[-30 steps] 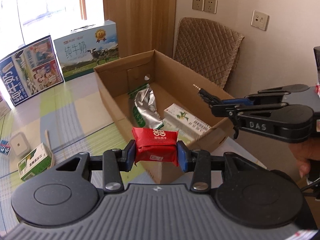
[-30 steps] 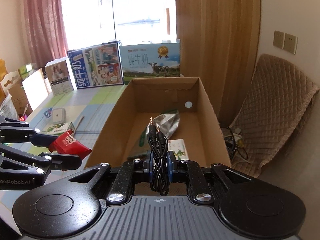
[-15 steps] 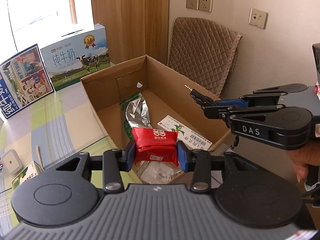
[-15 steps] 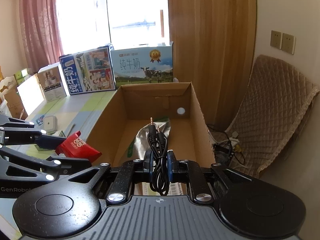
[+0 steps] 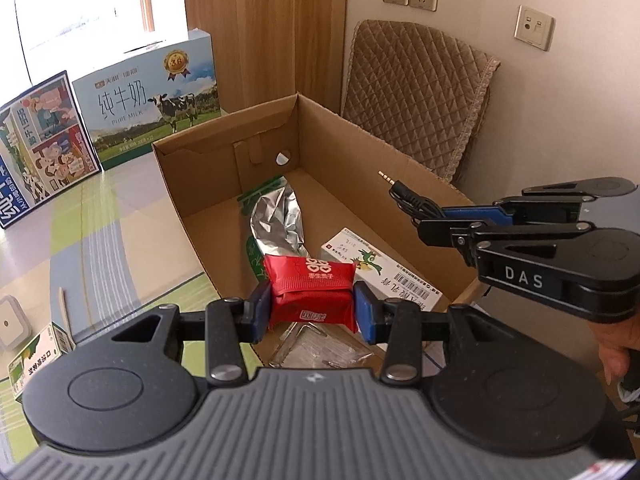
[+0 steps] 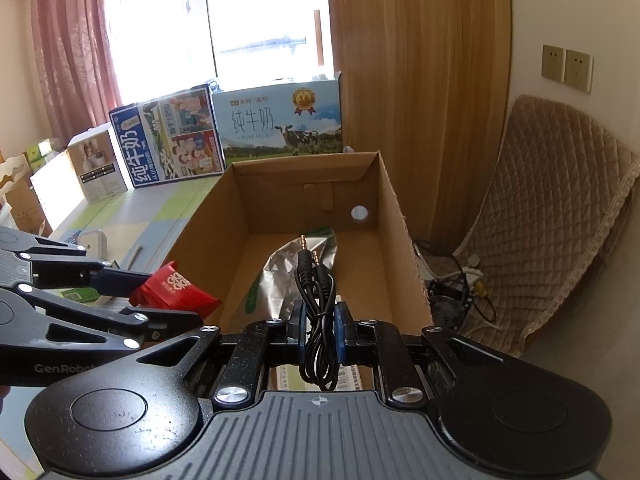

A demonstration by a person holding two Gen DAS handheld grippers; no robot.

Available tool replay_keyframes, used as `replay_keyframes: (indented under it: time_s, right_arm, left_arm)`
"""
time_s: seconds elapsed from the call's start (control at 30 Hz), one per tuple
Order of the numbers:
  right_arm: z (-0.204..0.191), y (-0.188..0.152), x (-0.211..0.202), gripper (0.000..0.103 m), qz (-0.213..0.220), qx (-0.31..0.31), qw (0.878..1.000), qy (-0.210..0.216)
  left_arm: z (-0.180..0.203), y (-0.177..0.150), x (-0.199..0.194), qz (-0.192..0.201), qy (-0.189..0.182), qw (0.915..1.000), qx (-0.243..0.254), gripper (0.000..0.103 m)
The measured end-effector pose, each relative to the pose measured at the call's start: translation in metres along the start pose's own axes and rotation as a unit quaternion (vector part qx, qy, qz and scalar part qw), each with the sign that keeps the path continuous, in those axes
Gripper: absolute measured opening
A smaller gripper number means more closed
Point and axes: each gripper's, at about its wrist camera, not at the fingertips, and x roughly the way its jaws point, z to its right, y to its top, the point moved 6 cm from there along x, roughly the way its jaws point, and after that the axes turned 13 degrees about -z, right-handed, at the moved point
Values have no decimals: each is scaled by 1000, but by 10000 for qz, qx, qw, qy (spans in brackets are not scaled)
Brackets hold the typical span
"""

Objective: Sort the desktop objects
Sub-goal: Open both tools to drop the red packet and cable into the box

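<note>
the left gripper is clamped on a red snack packet, its blue pads pressing both ends; the packet carries a white double-happiness mark and small chinese print i cannot read. it hangs over the near end of the open cardboard box. the right gripper, marked "das" on its side in the left view, pinches a folded black audio cable, whose two jack plugs stick up and forward over the box.

inside the box lie a crumpled silver foil bag with green edging in the middle, a white flat carton with a green bird picture and a barcode to the right of it, and a clear plastic bag at the near end, under the packet.

far left of the box stands a milk case reading "pure milk" with a cow and a gold "3.6" medal, and beside it a blue milk case with cartoon panels. on the green striped table, near left, sit a small green-and-white carton, a wooden stick and a white square device. "genrobot" shows on the left gripper's arm in the right view.
</note>
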Motion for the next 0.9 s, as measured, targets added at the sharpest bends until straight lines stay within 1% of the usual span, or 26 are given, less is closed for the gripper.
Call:
replay_keyframes:
  time_s: [0.13, 0.27, 0.47, 0.67, 0.9]
  right_arm:
    - [1, 1, 2, 11, -7, -3, 10000, 11]
    - [2, 2, 2, 11, -9, 1, 10000, 5]
    - [4, 0, 4, 11, -36, 26, 10000, 14]
    - [1, 1, 5, 11, -33, 3, 10000, 64]
    - [-10, 8, 9, 11, -2, -40, 9998, 197]
  left_arm:
    - [0, 1, 3, -8, -8, 10000, -26, 38]
    - [-3, 1, 4, 43, 73, 9999, -56, 49]
    - [-8, -6, 0, 98, 81, 9998, -128, 49]
    - [-16, -19, -14, 204, 96, 9993, -309, 51]
    - [-27, -29, -28, 285, 118, 9982, -522, 52]
